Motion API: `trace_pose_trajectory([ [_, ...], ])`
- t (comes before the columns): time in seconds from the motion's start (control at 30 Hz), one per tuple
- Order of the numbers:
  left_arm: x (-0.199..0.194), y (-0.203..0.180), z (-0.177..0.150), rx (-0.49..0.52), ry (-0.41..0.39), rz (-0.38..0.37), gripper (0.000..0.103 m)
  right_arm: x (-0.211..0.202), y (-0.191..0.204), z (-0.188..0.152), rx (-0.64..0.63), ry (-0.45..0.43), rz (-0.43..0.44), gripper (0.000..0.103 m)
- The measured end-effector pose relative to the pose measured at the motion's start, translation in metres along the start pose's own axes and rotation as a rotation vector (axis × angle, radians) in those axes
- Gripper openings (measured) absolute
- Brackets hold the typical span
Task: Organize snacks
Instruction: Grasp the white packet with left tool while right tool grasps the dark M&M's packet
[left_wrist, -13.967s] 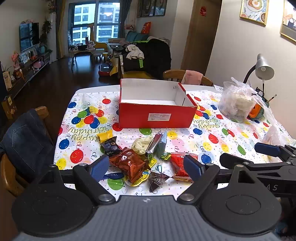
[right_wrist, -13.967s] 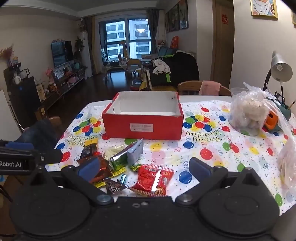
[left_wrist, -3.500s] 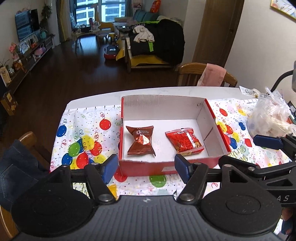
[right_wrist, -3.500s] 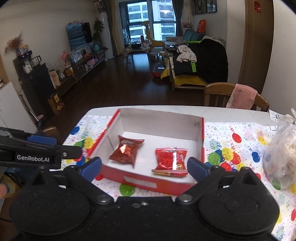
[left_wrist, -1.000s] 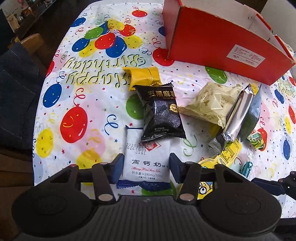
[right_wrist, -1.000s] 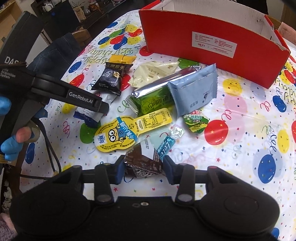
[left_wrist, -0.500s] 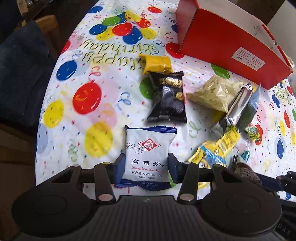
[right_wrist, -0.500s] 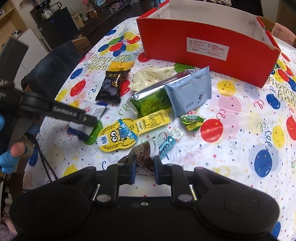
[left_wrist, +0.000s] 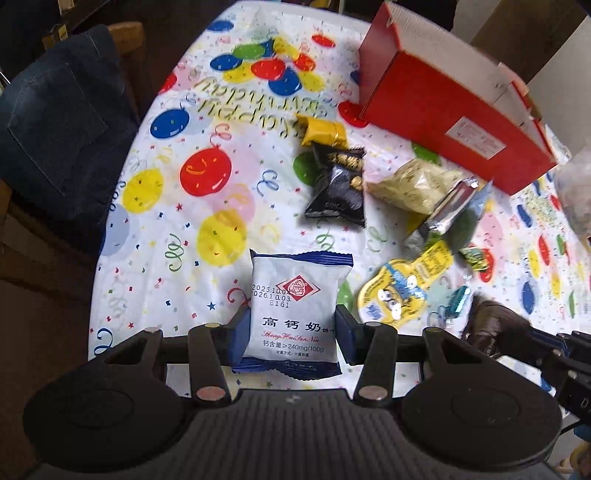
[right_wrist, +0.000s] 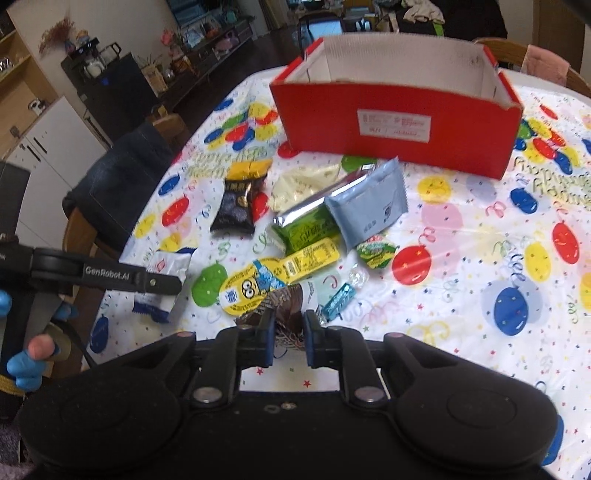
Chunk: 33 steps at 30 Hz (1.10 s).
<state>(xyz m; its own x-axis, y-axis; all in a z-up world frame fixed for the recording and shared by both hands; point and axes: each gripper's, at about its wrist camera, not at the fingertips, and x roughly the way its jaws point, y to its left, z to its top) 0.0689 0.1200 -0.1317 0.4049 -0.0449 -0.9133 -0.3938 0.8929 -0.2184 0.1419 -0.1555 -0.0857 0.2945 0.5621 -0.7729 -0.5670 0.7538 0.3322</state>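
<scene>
Fingers (left_wrist: 290, 334) of my left clasp the white-and-blue biscuit packet (left_wrist: 293, 310), right fingers (right_wrist: 289, 328) pinch a brown foil wrapper (right_wrist: 286, 308); eight-odd snacks remain on the tabletop (right_wrist: 461, 229).

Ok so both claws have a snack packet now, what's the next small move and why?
Probably carry both toward the red box. The left claw grips the white milk biscuit packet, the right claw pinches the brown packet, and the box stands open-topped behind the loose snacks.
</scene>
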Motion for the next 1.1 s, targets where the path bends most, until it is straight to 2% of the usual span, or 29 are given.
trace_pose_trajectory([
  [0.1,-0.014,-0.005,0.001,0.011,-0.026,-0.017,0.047,-0.013,-0.001,0.005,0.008,-0.036,0.008,0.0],
  [0.2,-0.024,-0.011,0.003,0.036,-0.052,-0.022,0.047,-0.015,0.0,0.008,-0.024,-0.051,-0.014,0.0],
  [0.3,-0.028,-0.012,0.003,0.042,-0.062,-0.028,0.047,-0.007,-0.001,0.005,-0.043,-0.029,-0.046,0.0],
  [0.37,-0.029,-0.011,0.001,0.043,-0.061,-0.028,0.047,-0.003,-0.004,0.001,-0.035,-0.011,-0.035,0.007],
  [0.4,-0.029,-0.01,0.0,0.044,-0.059,-0.032,0.047,-0.002,-0.004,-0.001,-0.037,-0.009,-0.035,0.018],
  [0.43,-0.029,-0.009,-0.002,0.043,-0.058,-0.035,0.047,0.0,-0.005,-0.003,-0.039,-0.006,-0.038,0.021],
  [0.5,-0.03,-0.009,-0.005,0.045,-0.057,-0.037,0.047,0.005,-0.006,-0.006,-0.037,0.013,-0.029,0.022],
  [0.57,-0.032,-0.008,-0.008,0.045,-0.058,-0.039,0.047,0.011,-0.008,-0.008,-0.029,0.027,-0.019,0.031],
  [0.63,-0.034,-0.007,-0.011,0.044,-0.059,-0.041,0.047,0.018,-0.009,-0.011,-0.024,0.042,-0.022,0.047],
  [0.83,-0.039,-0.003,-0.022,0.036,-0.057,-0.038,0.047,0.044,-0.002,-0.021,-0.065,0.096,-0.031,0.059],
  [1.03,-0.042,0.001,-0.031,0.032,-0.057,-0.026,0.047,0.058,0.01,-0.026,-0.126,0.122,-0.058,0.059],
  [1.1,-0.043,0.002,-0.033,0.029,-0.054,-0.025,0.047,0.06,0.011,-0.028,-0.144,0.124,-0.072,0.055],
])
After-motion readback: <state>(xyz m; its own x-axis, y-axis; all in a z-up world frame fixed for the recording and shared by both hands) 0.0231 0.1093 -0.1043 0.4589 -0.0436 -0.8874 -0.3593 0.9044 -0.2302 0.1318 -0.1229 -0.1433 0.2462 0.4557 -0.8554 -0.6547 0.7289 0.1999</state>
